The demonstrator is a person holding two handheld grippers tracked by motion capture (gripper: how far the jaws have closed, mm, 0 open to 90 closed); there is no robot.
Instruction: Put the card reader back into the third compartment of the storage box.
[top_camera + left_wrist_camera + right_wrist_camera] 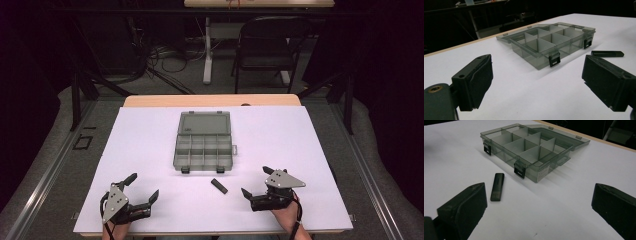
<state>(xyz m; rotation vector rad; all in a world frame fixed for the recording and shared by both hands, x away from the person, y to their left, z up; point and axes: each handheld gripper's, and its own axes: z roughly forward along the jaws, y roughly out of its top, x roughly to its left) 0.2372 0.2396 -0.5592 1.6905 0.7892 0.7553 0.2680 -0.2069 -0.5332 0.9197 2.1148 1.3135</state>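
White table (150, 150) carries an open grey organizer box (204, 150) mid-table, compartments empty. Left gripper (141, 187) and right gripper (256, 182) rest near the front edge, jaws spread, holding nothing. The black stick (219, 186) lies untouched, seemingly still to be boxed.

Dim room, grey floor (45, 150), black folding chair (267, 47) behind the table, tangled cables (160, 57), white table leg (207, 50)

Open white surface (280, 145) was seen btwn both tools & the compartment box (204, 150). Only a small black stick (219, 186) lay in the way, nr the right tool (255, 183), just in front of the box.
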